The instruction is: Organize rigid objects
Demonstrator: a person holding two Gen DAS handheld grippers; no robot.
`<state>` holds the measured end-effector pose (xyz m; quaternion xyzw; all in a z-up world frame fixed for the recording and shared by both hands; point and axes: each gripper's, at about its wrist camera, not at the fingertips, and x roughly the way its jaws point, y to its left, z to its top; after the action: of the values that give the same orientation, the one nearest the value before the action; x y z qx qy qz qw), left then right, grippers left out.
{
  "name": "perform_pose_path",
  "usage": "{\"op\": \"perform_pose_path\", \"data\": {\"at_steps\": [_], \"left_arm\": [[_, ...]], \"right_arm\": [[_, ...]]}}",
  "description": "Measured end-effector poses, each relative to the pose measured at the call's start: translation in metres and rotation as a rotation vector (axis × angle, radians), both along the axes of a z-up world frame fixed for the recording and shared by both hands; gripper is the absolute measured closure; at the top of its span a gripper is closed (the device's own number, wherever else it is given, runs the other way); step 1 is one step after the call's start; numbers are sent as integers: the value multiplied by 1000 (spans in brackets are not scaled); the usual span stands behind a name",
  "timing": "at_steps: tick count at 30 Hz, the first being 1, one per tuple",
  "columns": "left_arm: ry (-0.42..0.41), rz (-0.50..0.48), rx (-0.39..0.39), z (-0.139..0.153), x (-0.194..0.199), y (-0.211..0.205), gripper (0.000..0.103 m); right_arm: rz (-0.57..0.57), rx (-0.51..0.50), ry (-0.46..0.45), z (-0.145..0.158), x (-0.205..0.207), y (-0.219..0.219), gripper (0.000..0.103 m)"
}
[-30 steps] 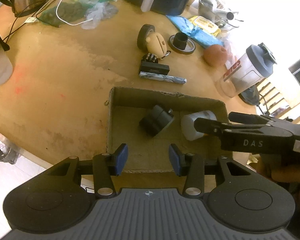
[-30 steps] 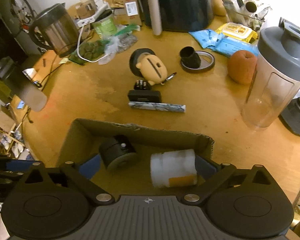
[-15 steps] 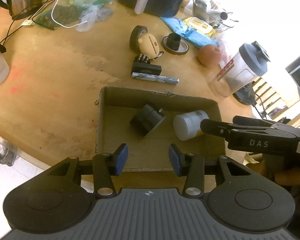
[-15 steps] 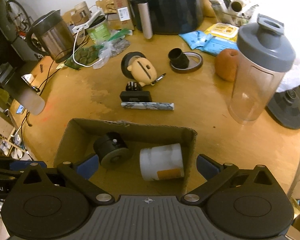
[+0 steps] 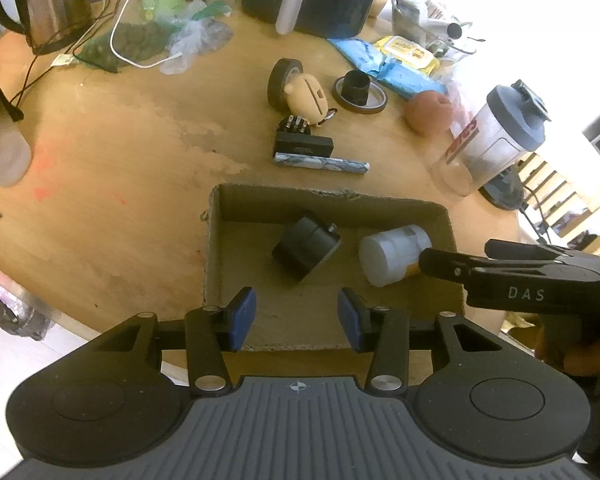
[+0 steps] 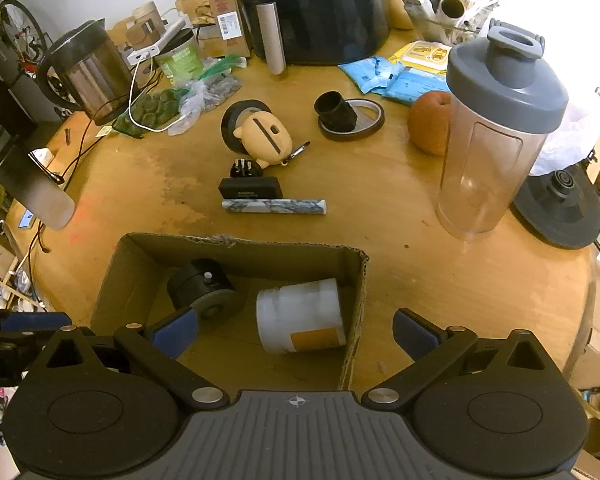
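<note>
A cardboard box (image 5: 324,196) (image 6: 240,242) sits on the wooden table near its front edge. A black cylinder (image 5: 306,248) (image 6: 202,288) and a white jar (image 5: 392,254) (image 6: 300,312) with an orange label lie on their sides in it. My left gripper (image 5: 296,318) hovers over the box's near side, open and empty. My right gripper (image 6: 296,334) is wide open above the jar and the box's right wall, and its pads touch neither. One of its fingers (image 5: 500,276) shows at the right of the left wrist view.
Beyond the box lie a marbled bar (image 6: 274,206), a small black case (image 6: 250,189), a piggy figure (image 6: 264,138) against a black roll, and a tape ring with a black cup (image 6: 350,118). An orange (image 6: 430,122), shaker bottle (image 6: 496,128), kettle (image 6: 84,72) and air fryer (image 6: 312,8) stand around.
In the right wrist view the box and jar have slid a little to the left. Both grippers keep the same opening. Nothing in the box has moved.
</note>
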<state>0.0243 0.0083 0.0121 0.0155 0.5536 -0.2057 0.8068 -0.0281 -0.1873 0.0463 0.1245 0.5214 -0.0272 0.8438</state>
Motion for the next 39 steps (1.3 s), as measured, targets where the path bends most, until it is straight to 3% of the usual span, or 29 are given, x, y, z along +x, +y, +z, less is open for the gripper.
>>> {"op": "perform_pose_path", "data": {"at_steps": [5, 14, 20, 39], "left_arm": [[-14, -18, 18, 0, 8, -2, 50], [-43, -46, 50, 2, 28, -2, 48], [-77, -53, 58, 3, 36, -2, 36], [-1, 0, 12, -5, 53, 27, 35]], "right_arm": [[-10, -10, 13, 0, 5, 1, 0], [-37, -54, 10, 4, 19, 0, 0], [-44, -51, 20, 0, 29, 0, 0], [67, -124, 54, -16, 84, 16, 0]]}}
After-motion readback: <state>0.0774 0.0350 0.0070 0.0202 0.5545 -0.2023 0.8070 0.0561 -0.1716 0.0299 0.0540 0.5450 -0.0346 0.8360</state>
